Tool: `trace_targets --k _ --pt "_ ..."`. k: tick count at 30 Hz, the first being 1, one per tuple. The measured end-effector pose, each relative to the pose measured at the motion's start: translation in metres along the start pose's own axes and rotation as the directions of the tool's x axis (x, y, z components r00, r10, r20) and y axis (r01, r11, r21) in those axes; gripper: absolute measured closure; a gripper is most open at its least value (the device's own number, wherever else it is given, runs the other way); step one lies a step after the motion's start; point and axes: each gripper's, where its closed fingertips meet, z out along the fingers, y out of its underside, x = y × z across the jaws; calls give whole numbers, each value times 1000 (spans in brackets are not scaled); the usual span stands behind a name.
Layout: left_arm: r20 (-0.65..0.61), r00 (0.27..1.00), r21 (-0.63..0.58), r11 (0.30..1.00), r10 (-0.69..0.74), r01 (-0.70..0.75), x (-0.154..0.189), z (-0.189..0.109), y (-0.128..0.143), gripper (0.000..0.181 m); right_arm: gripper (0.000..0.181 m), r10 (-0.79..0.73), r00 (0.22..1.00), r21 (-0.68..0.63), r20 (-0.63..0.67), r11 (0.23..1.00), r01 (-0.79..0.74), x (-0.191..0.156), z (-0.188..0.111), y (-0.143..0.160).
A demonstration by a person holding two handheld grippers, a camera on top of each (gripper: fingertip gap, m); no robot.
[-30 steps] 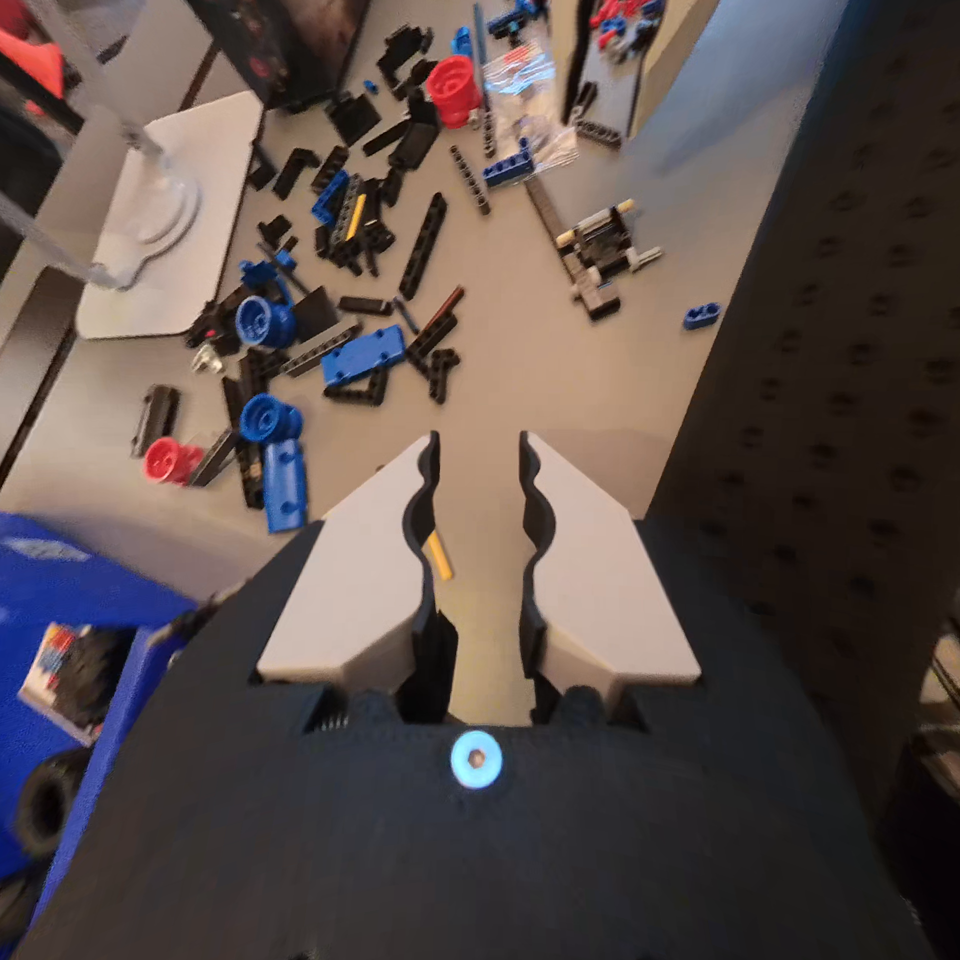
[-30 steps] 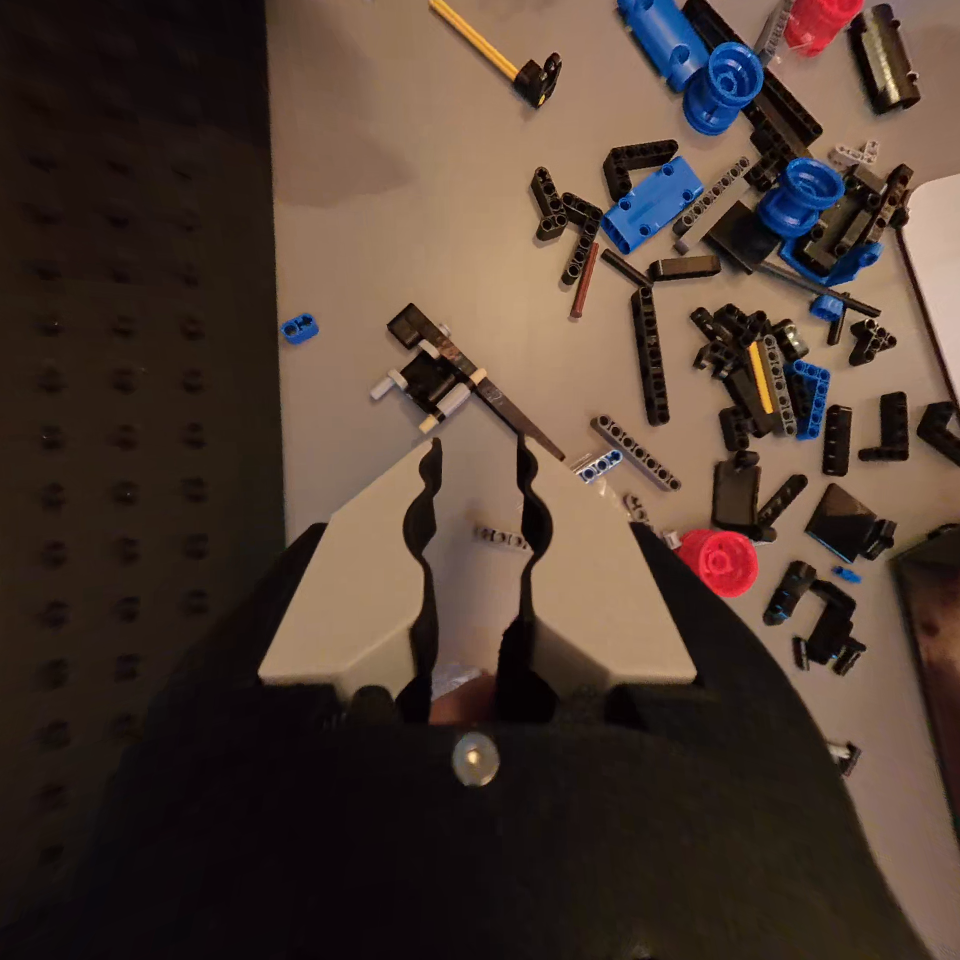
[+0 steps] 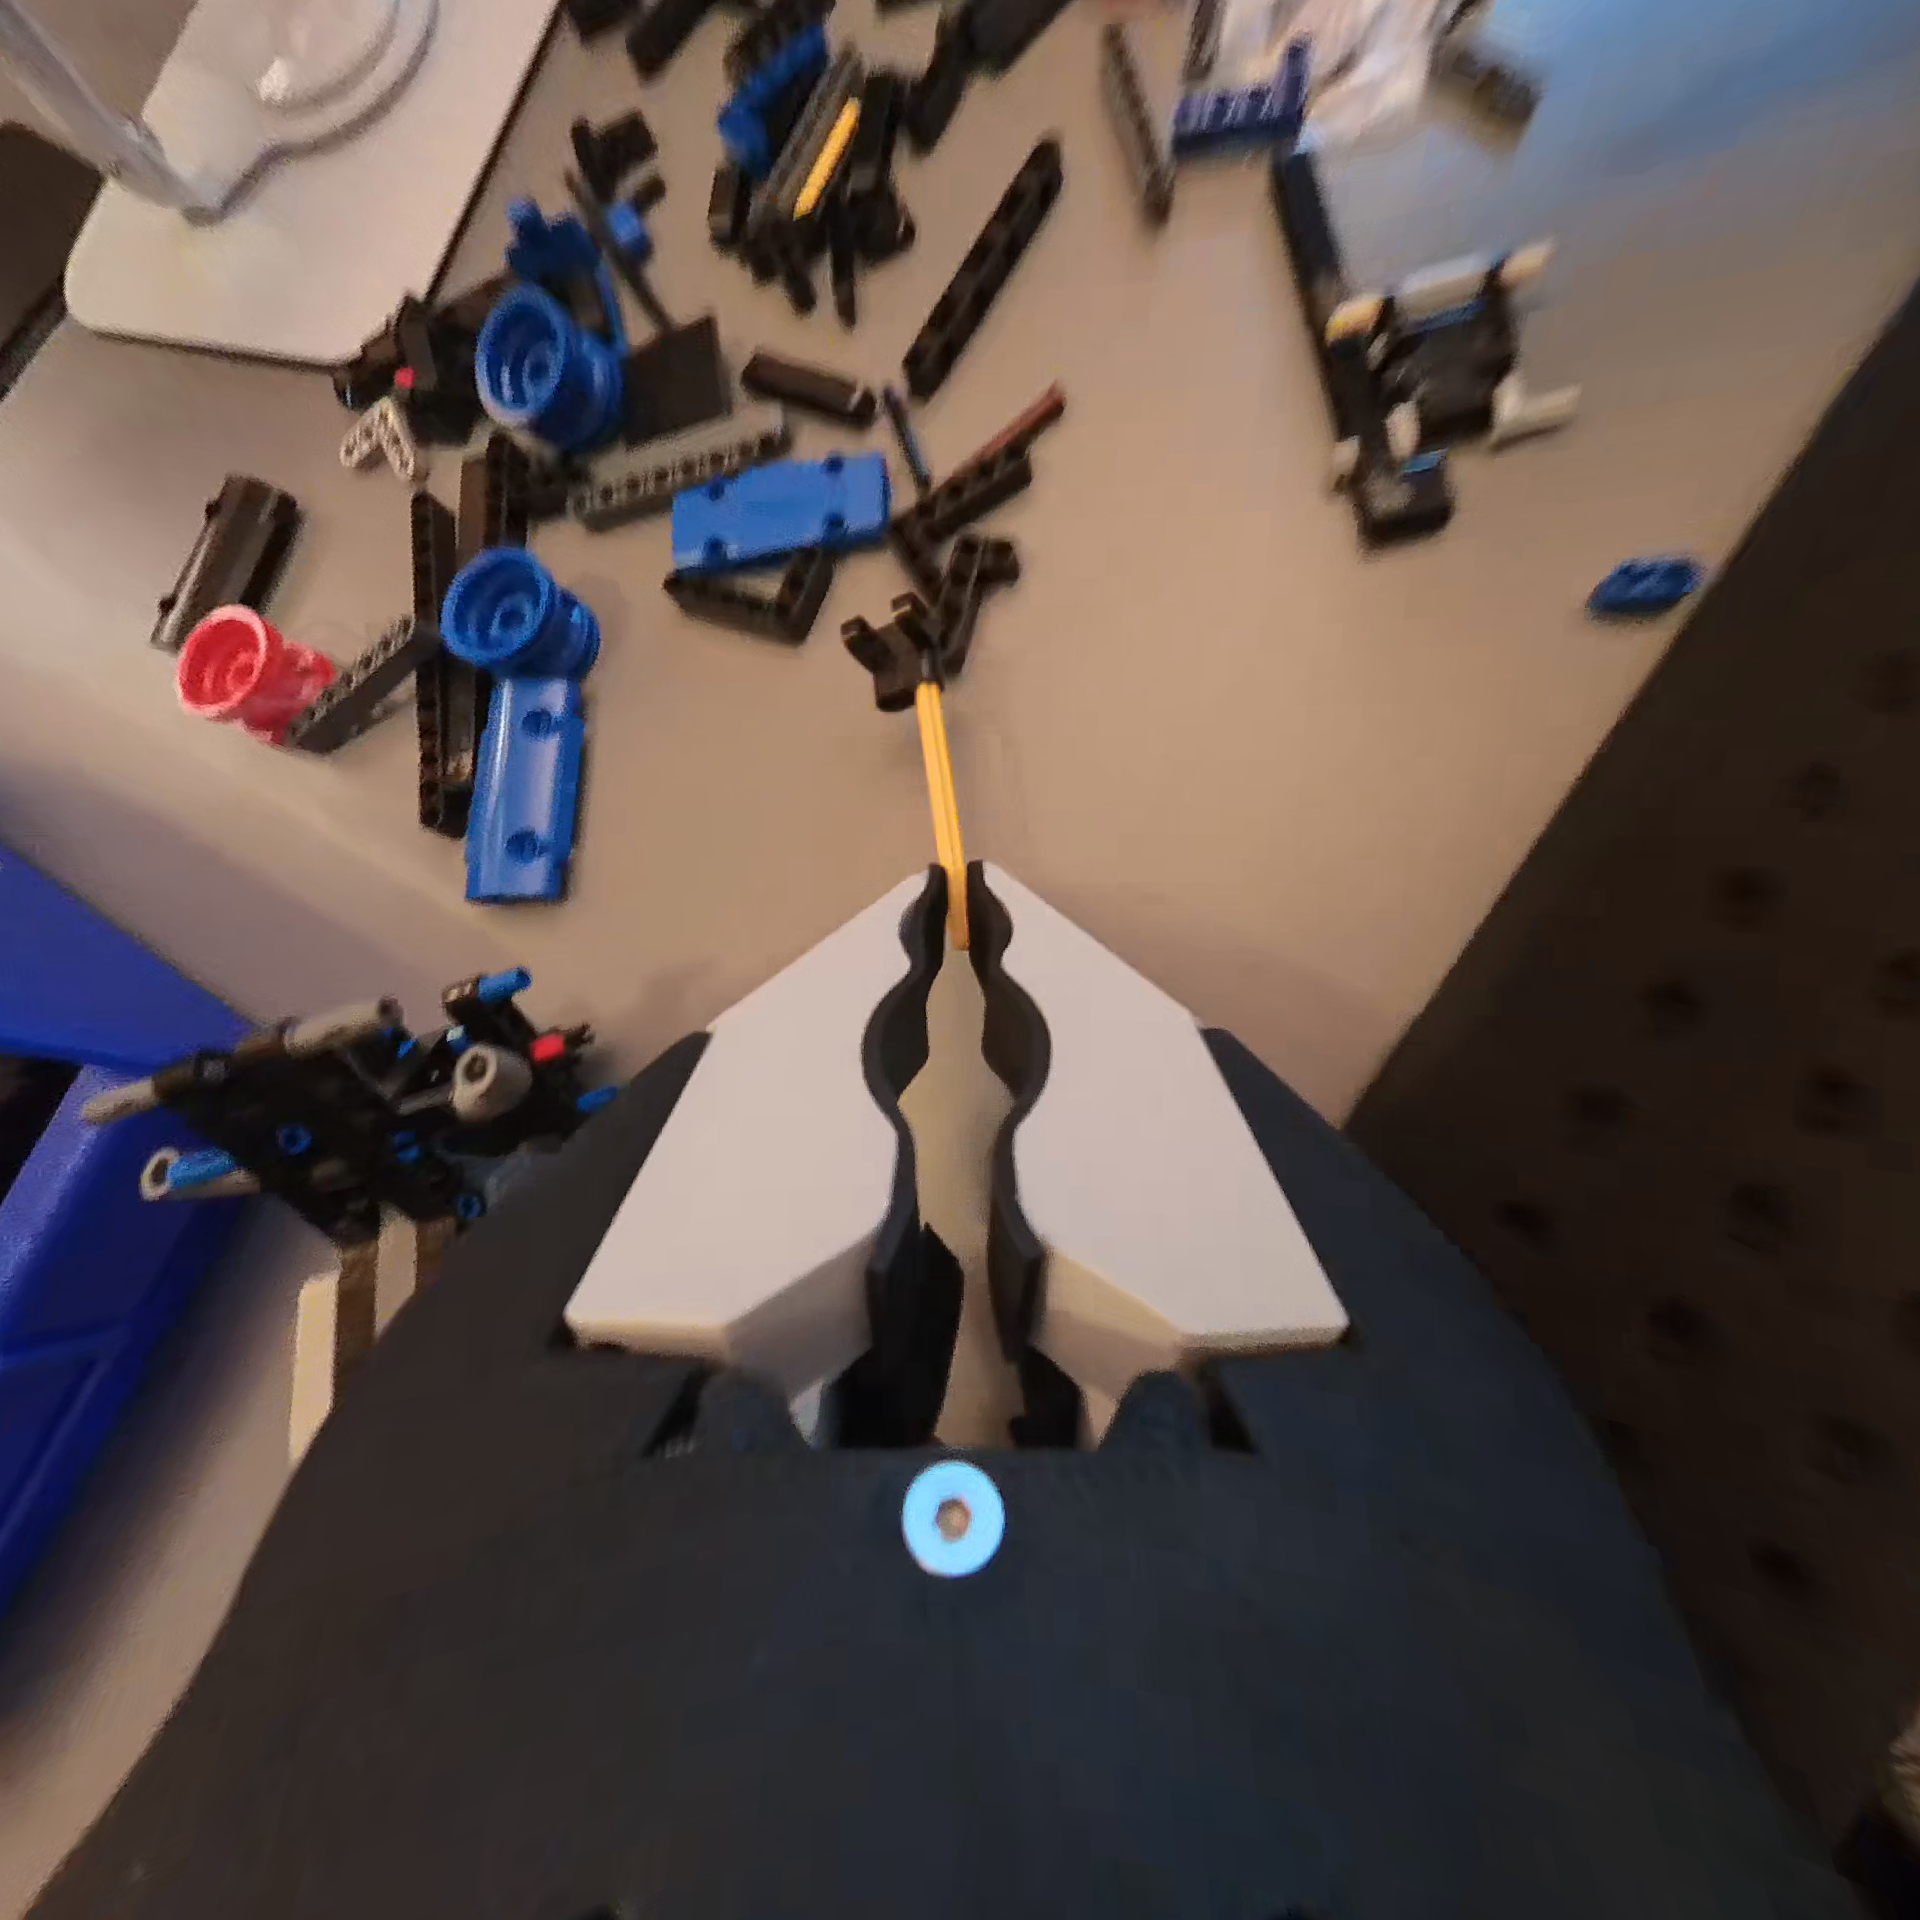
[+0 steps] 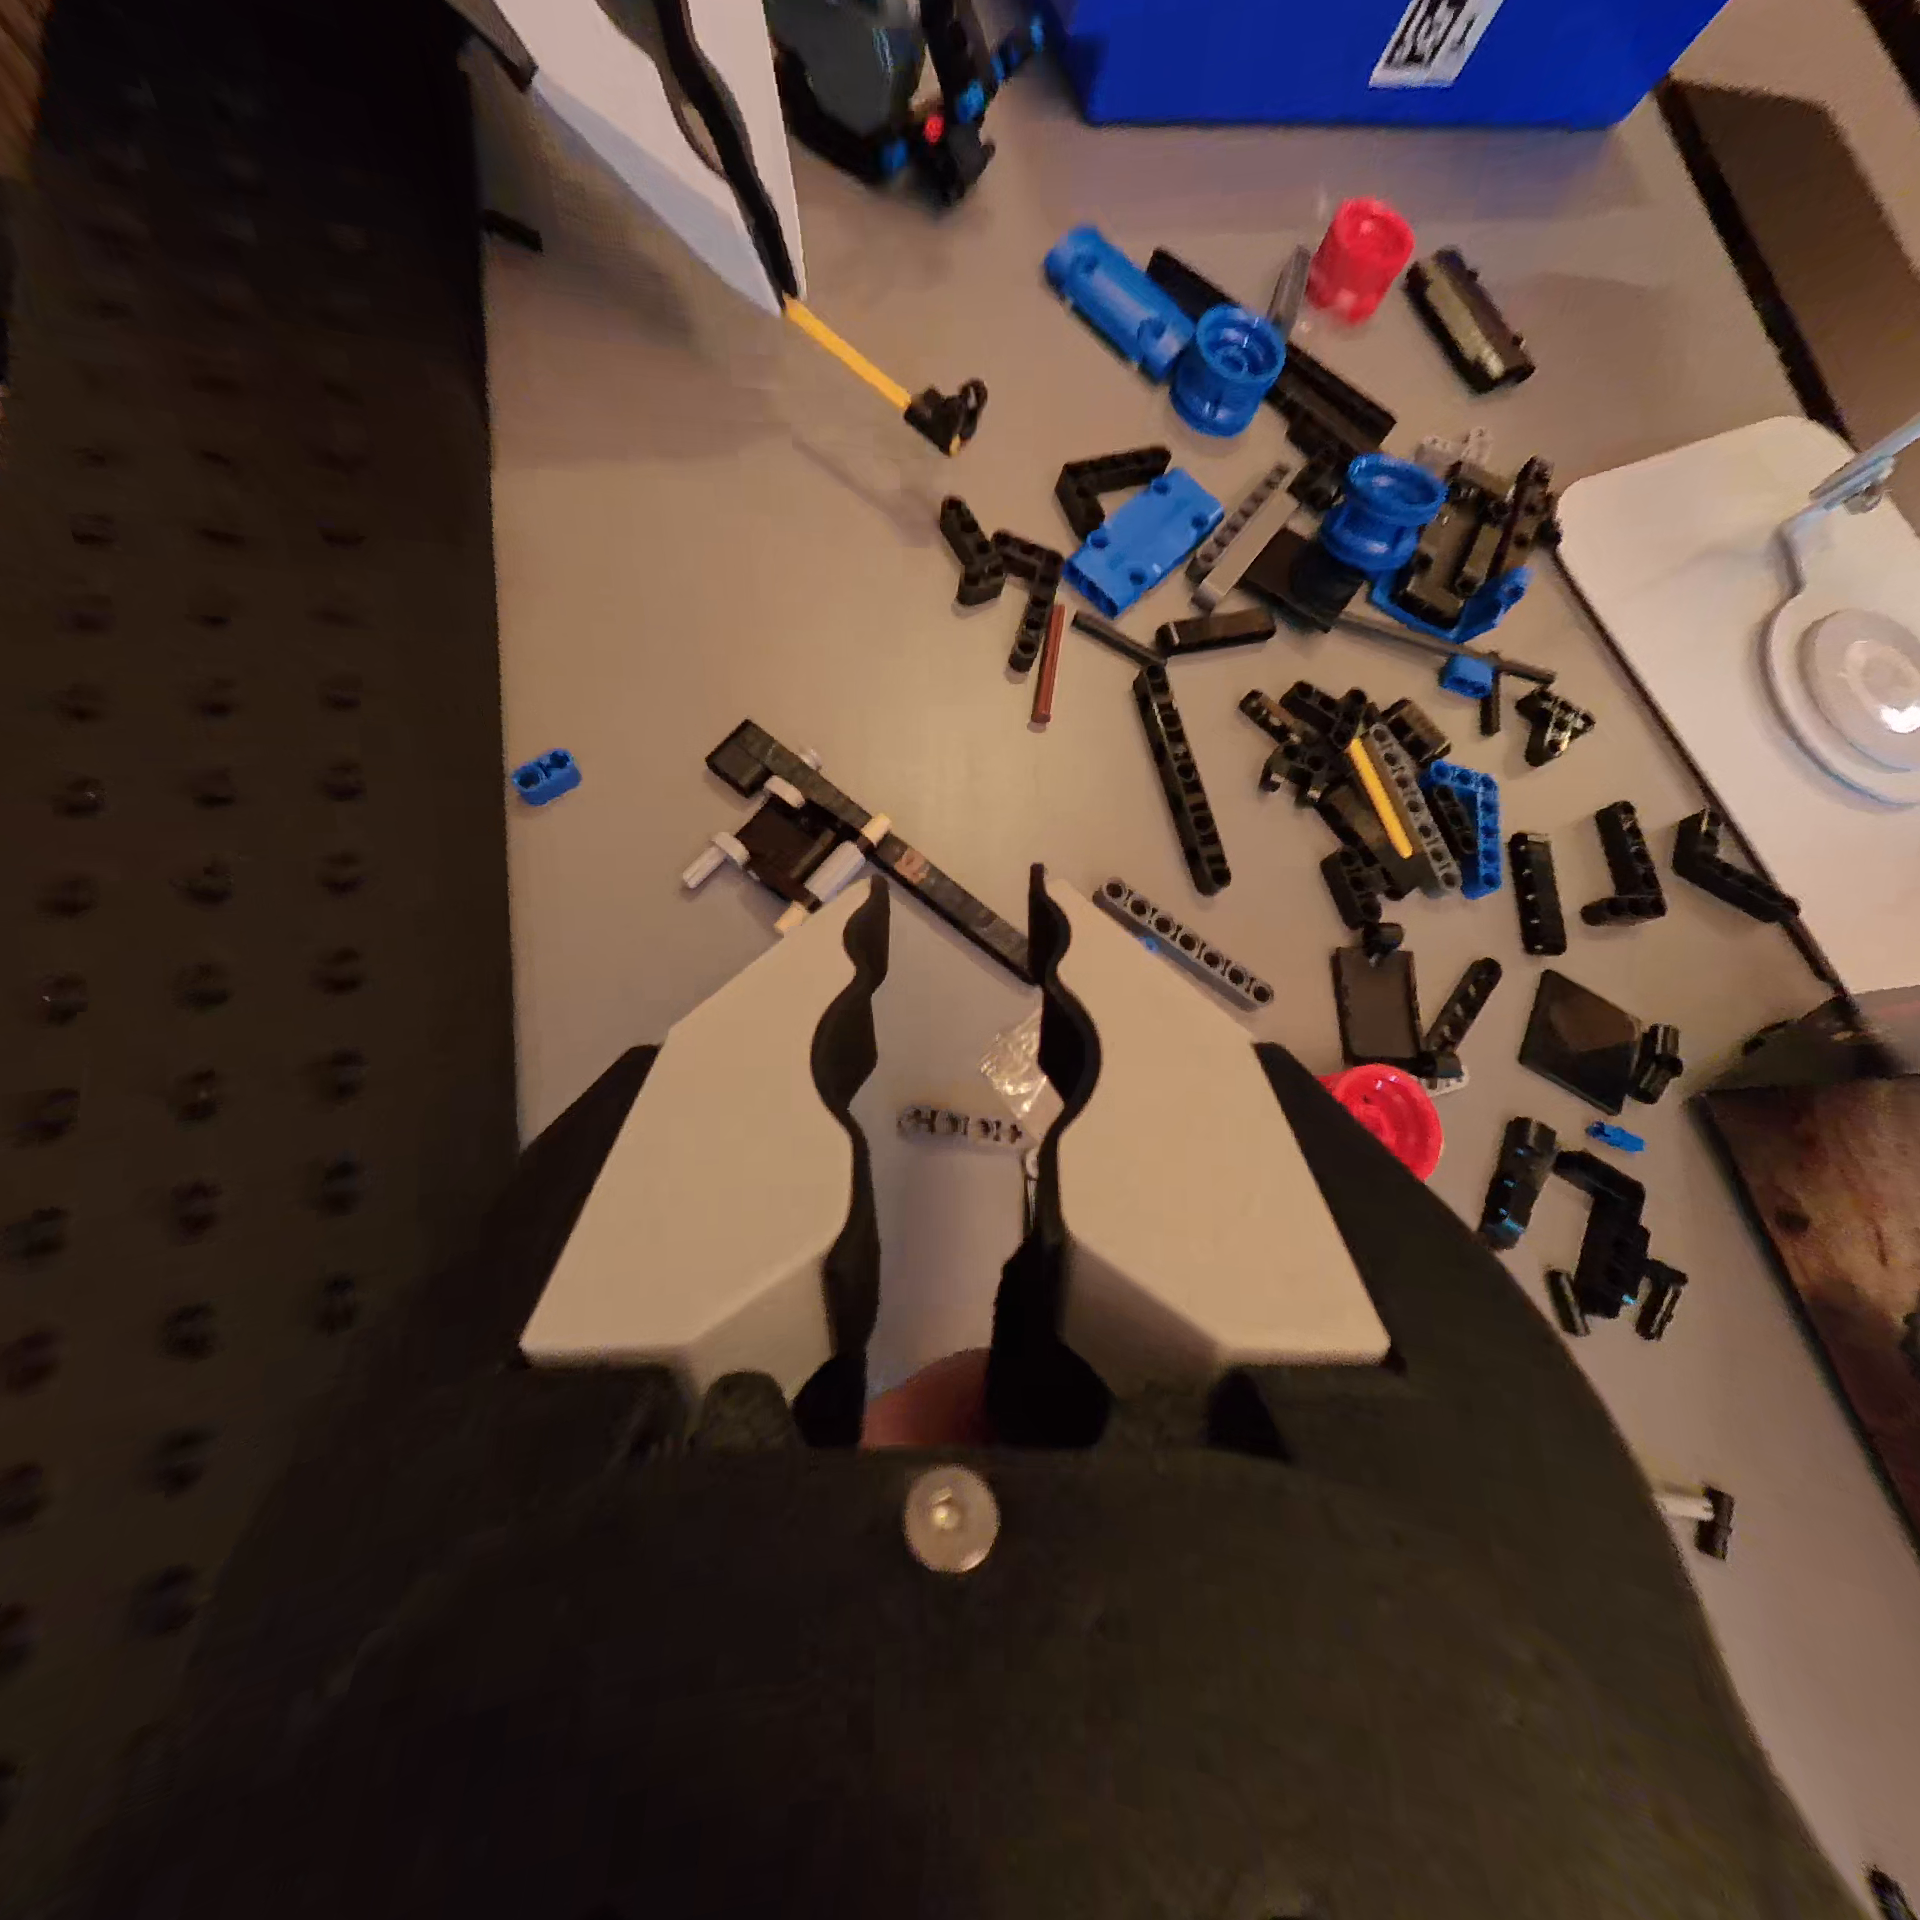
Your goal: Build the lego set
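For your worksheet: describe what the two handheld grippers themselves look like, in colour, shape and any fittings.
Both grippers, left and right, have a broad matte black body, two pale grey wedge-shaped fingers lined with wavy black pads, and a round washer with a screw centred behind the fingers.

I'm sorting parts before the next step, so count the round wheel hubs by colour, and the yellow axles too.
Blue wheel hubs: 2
Red wheel hubs: 2
Yellow axles: 2, one gripped in the left tongs, one lying in the pile
Total: 6
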Motion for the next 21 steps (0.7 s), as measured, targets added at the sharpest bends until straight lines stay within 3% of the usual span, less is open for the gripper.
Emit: trace_targets --k 11,17,21 --pt "-283 956 267 952 -74 152 54 0 -79 179 144 -149 975 96 -165 981 166 -3 11 -34" --pt "-414 904 293 924 -108 245 71 2 -94 179 147 -299 913 77 -279 940 332 -1 13 -40" --pt "-462 877 306 904 -132 298 73 1 -99 180 164 -355 880 49 -316 920 388 0 15 -38"
